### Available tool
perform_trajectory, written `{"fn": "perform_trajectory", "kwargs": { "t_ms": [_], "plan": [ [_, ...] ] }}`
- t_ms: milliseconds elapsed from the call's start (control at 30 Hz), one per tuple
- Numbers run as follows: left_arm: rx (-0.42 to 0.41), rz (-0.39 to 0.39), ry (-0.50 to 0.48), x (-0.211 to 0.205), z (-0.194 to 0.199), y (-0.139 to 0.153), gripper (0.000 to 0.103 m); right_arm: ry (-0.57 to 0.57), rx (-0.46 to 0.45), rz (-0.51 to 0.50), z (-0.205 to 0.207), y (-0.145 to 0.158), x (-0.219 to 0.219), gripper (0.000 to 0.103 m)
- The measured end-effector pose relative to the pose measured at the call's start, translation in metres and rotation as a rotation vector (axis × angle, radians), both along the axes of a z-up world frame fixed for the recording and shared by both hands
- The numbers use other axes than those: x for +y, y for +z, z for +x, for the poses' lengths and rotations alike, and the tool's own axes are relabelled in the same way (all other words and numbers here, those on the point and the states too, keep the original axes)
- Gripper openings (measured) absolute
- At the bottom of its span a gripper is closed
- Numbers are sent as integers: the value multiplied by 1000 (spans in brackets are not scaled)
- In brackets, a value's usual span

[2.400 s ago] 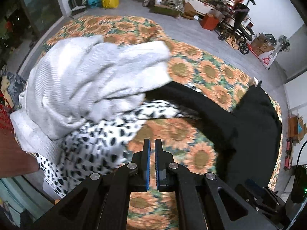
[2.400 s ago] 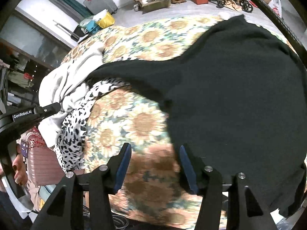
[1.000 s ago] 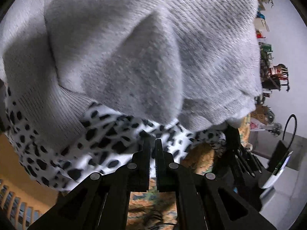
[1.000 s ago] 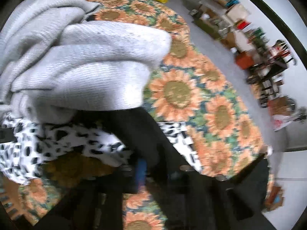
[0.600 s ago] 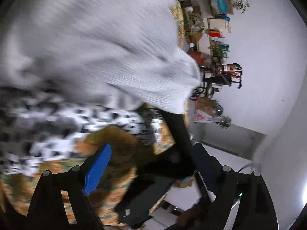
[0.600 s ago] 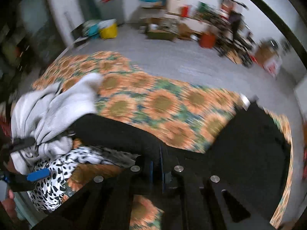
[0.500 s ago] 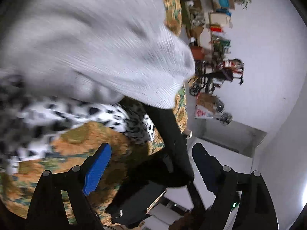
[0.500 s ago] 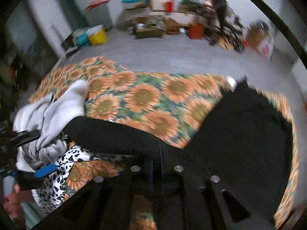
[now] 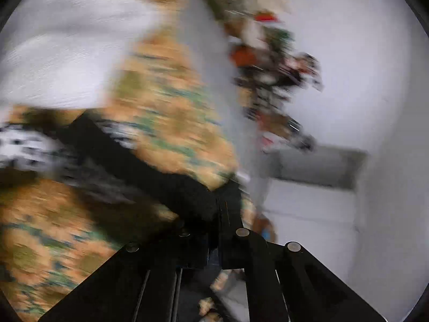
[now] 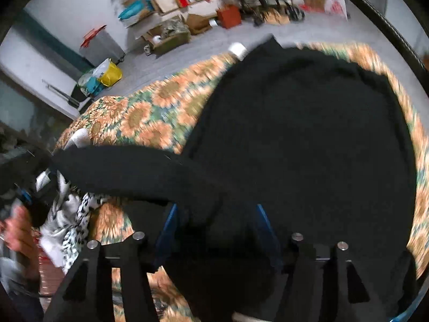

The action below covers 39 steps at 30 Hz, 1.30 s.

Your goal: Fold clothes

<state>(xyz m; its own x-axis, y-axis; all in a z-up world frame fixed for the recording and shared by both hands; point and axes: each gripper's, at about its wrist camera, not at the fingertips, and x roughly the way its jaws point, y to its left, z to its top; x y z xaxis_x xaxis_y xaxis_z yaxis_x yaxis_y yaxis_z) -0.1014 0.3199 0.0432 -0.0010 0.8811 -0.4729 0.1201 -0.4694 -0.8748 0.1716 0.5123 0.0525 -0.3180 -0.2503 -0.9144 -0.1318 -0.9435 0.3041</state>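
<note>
A black garment (image 10: 308, 134) lies spread on the sunflower-print cloth (image 10: 150, 118), and its long sleeve (image 10: 128, 169) stretches to the left. The left wrist view is blurred; there my left gripper (image 9: 218, 212) is shut on the end of that black sleeve (image 9: 139, 166). My right gripper (image 10: 217, 222) hangs over the garment where the sleeve joins the body. Its jaws are opening, with black fabric lying loose between the blue pads (image 10: 169, 225). A white knitted sweater (image 9: 61, 53) and a leopard-print piece (image 10: 77, 214) are heaped at the left.
A person's hand (image 10: 18, 230) is at the left edge. Beyond the cloth-covered surface lies grey floor with a yellow bag (image 10: 110, 75), cardboard boxes (image 10: 171, 32) and a red box (image 10: 229, 16) along the far wall.
My left gripper opened, swung away from the white and leopard pile and closed on the black sleeve. My right gripper, shut on that sleeve before, has spread its jaws and shifted over the garment's body.
</note>
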Motion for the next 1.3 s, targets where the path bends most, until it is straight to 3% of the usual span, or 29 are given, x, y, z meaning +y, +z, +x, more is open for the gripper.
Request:
{"fn": "perform_trajectory", "kwargs": {
  "t_ms": [133, 200, 333, 400, 467, 533, 600, 700, 800, 1033, 1200, 1233, 1300],
  "plan": [
    [128, 107, -226, 68, 45, 55, 4, -45, -58, 18, 29, -14, 33, 66],
    [122, 142, -338, 110, 77, 59, 4, -70, -73, 50, 44, -15, 51, 66],
    [107, 35, -553, 183, 148, 34, 4, -139, -103, 73, 81, -16, 88, 69],
    [123, -120, -689, 215, 188, 13, 17, -163, -124, 87, 98, -19, 103, 70],
    [142, -186, -753, 229, 214, 2, 63, -189, -152, 95, 115, -24, 117, 70],
    [156, -223, -793, 237, 236, -4, 73, -212, -181, 90, 129, -30, 130, 70],
    [127, -193, -814, 227, 250, -5, 73, -223, -201, 93, 137, -35, 138, 70],
    [71, -109, -809, 209, 239, -6, 73, -221, -222, 98, 141, -41, 147, 70],
    [48, -36, -736, 175, 229, 3, 73, -212, -187, 82, 129, -35, 152, 70],
    [-1, -101, -411, 77, 168, -8, 76, -186, -73, -22, 76, -11, 147, 70],
    [-48, -153, -346, 64, 168, -27, 76, 62, -30, 118, 31, -16, 81, 73],
    [-54, -164, -342, 65, 170, -30, 76, 113, -57, 161, 25, -25, 65, 70],
    [-82, -180, -329, 57, 169, -38, 76, 141, -115, 262, 18, -41, 55, 27]
  ]
}}
